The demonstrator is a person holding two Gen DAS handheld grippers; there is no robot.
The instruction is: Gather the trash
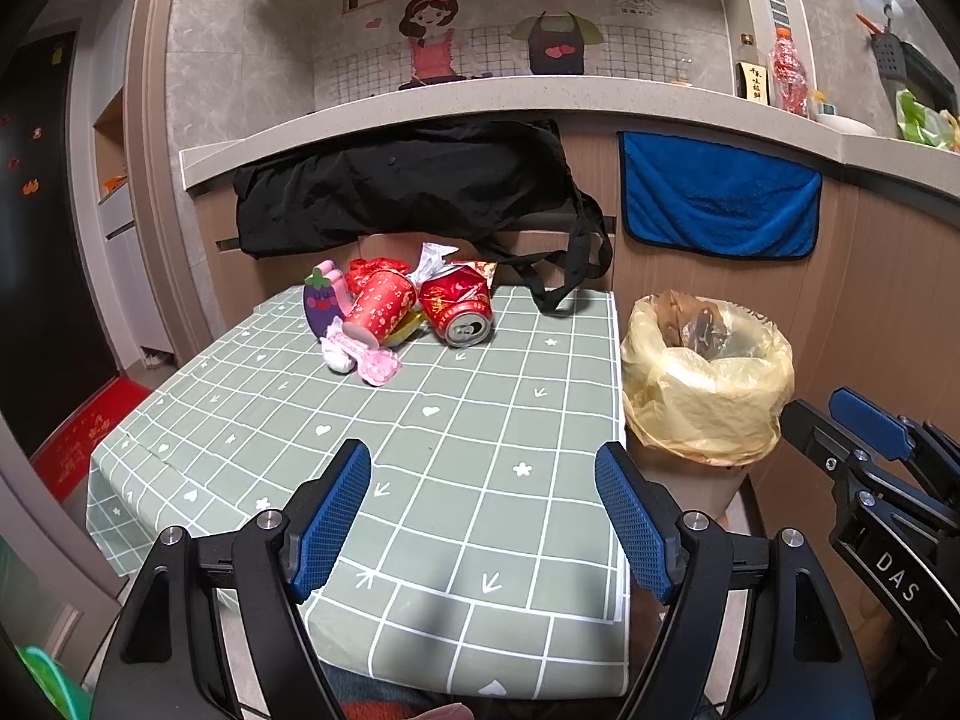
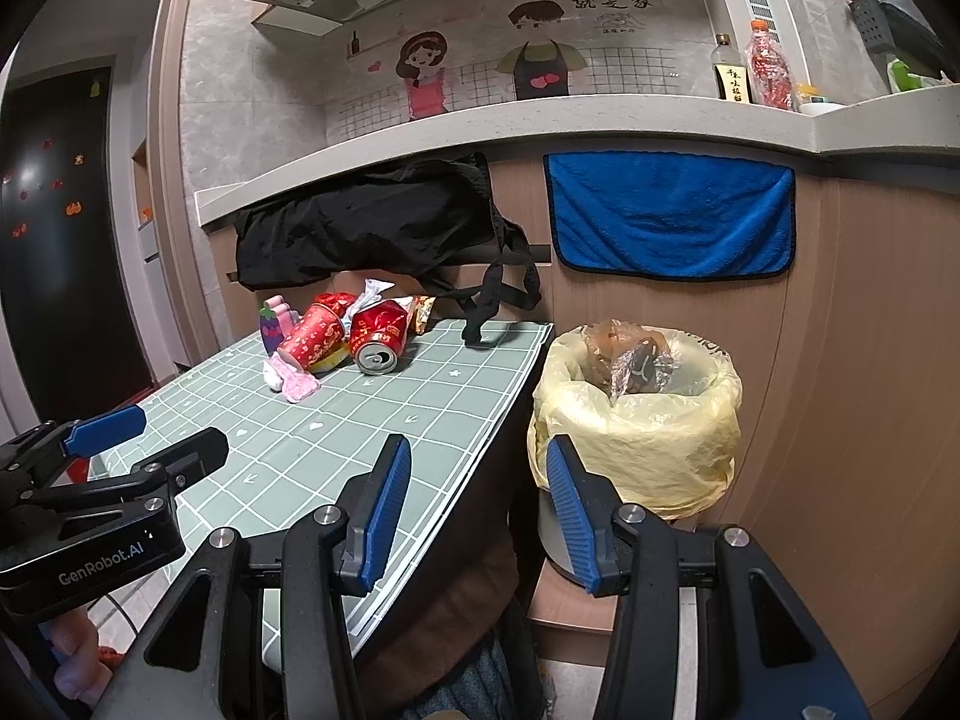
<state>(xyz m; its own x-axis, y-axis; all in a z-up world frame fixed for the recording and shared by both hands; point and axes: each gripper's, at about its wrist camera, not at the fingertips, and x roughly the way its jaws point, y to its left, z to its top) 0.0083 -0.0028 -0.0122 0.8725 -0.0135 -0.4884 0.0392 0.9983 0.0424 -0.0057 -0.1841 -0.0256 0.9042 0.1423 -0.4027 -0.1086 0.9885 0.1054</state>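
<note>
With the left gripper point(image 1: 483, 516) and right gripper point(image 2: 480, 507) both released and empty over the bench's near edge, reach first for the dented red drink can point(image 1: 459, 309) lying in the far-edge litter, then carry it to the yellow-lined bin point(image 1: 708, 378) beside the bench's right edge.

Pile of trash point(image 1: 396, 312): we see a cup, a can and wrappers overlapping; what lies beneath stays hidden.
Bin point(image 2: 636, 414): the yellow liner covers its walls; we cannot identify the brown contents.
Black bag point(image 1: 408, 192): its contents are hidden.
Bottle label point(image 1: 751, 81): too small for us to read.
Right gripper point(image 1: 852, 426): cut off by the left view's edge.
</note>
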